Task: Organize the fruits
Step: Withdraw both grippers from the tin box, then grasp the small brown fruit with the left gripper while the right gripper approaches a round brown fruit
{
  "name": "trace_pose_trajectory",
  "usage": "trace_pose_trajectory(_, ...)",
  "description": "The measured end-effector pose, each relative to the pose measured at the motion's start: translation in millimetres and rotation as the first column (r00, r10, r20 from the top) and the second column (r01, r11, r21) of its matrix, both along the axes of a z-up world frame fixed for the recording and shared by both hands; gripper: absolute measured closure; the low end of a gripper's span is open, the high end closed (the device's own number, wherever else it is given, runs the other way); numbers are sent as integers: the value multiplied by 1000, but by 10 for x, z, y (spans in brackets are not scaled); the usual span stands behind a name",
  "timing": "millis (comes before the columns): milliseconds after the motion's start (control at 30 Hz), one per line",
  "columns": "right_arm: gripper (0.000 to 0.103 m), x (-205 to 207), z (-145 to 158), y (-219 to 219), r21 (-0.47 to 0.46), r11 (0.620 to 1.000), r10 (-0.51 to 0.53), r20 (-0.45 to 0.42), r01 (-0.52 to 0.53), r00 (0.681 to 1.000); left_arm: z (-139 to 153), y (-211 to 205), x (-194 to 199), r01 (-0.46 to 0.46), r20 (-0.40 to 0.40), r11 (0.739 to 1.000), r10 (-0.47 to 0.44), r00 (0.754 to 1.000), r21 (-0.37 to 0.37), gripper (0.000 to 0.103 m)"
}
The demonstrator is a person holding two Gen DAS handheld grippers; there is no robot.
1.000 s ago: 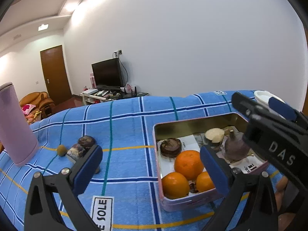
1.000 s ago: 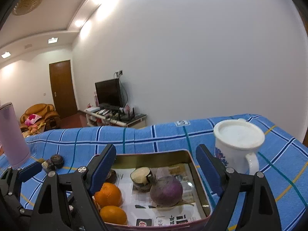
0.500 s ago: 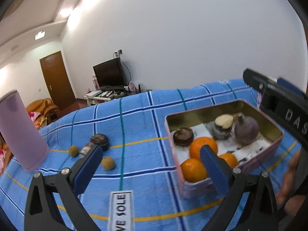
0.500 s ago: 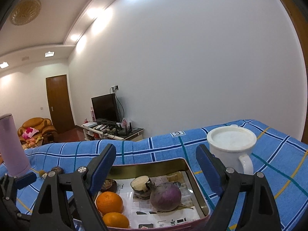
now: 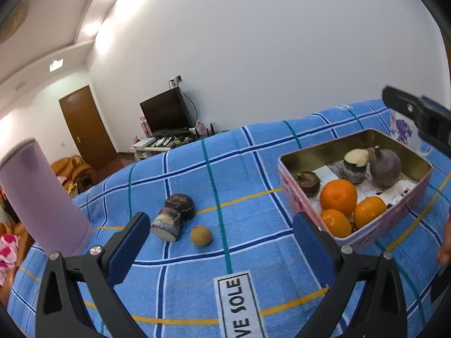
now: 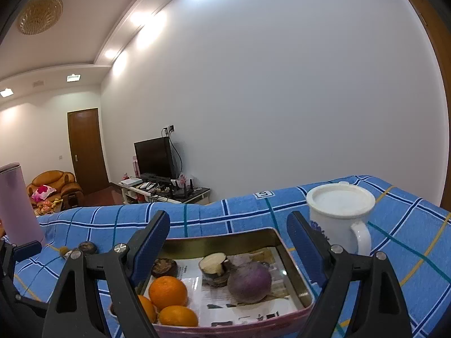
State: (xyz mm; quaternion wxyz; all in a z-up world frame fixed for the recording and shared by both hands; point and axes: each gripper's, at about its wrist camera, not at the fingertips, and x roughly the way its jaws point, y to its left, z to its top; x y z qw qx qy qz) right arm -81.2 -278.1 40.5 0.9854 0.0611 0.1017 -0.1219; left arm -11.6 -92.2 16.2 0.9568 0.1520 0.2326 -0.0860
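Note:
A pink tin [image 5: 296, 197] on the blue checked cloth holds three oranges [image 5: 338, 197], a purple round fruit [image 5: 385, 168], a cut dark piece [image 5: 355, 166] and a dark round piece [image 5: 308, 183]. Left of it on the cloth lie a small brown fruit [image 5: 200, 235], a cut piece [image 5: 167, 224] and a dark round piece [image 5: 180, 205]. My left gripper [image 5: 221, 245] is open and empty above the cloth near the brown fruit. My right gripper [image 6: 228, 242] is open and empty above the tin [image 6: 296, 278], over the purple fruit [image 6: 249, 281] and oranges [image 6: 168, 293].
A tall pink tumbler [image 5: 39, 202] stands at the left. A white lidded mug [image 6: 341, 214] stands behind the tin at the right. A "SOLE" label [image 5: 238, 307] lies on the cloth near its front. A TV stand and a sofa are far behind.
The left gripper has swung left, away from the tin toward the loose pieces on the cloth. The right gripper has risen and tilted up a little over the tin.

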Motion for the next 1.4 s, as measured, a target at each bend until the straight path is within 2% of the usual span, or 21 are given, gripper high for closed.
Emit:
trace_pose_trajectory(200, 17, -8, -19, 161, -3, 1000, 7, -23, -7, 1000, 0, 198, 80, -22, -9, 1000, 22, 1000, -21, 0)
trace_pose_trajectory(400, 17, 38, -43, 370, -46, 998, 29, -49, -31, 998, 4, 500, 224, -83, -35, 993, 81, 996, -88, 0)
trace_pose_trajectory(567, 17, 125, -66, 620, -55, 996, 71, -71, -75, 995, 0, 703, 310, -126, -25, 988, 125, 992, -87, 0)
trace_pose_trajectory(700, 17, 231, -91, 833, -30, 993, 108, -89, -111, 990, -11, 945, 425, -194, -15, 980, 194, 981, -50, 0)
trace_pose_trajectory(1000, 17, 510, -161, 1393, -54, 973, 214, -170, -226, 962, -135, 1636, 817, -320, -158, 945, 307, 939, -65, 0)
trace_pose_trajectory(1100, 17, 642, -197, 1535, -43, 962, 253, -217, -268, 943, -149, 1757, 849, -351, -168, 934, 337, 927, -64, 0)
trace_pose_trajectory(1233, 17, 850, -284, 1709, -21, 946, 302, -315, -324, 900, -171, 1808, 873, -361, -172, 931, 348, 921, -48, 0)
trace_pose_trajectory(1300, 23, 958, -353, 1777, -3, 935, 329, -370, -355, 869, -190, 1792, 876, -346, -183, 937, 333, 925, -46, 0)
trace_pose_trajectory(1367, 36, 1081, -432, 1829, 31, 923, 358, -424, -382, 831, -201, 1778, 882, -338, -185, 940, 325, 927, -42, 0)
trace_pose_trajectory(1400, 36, 1126, -468, 1836, 52, 918, 373, -444, -392, 815, -197, 1776, 887, -334, -186, 942, 322, 928, -41, 1)
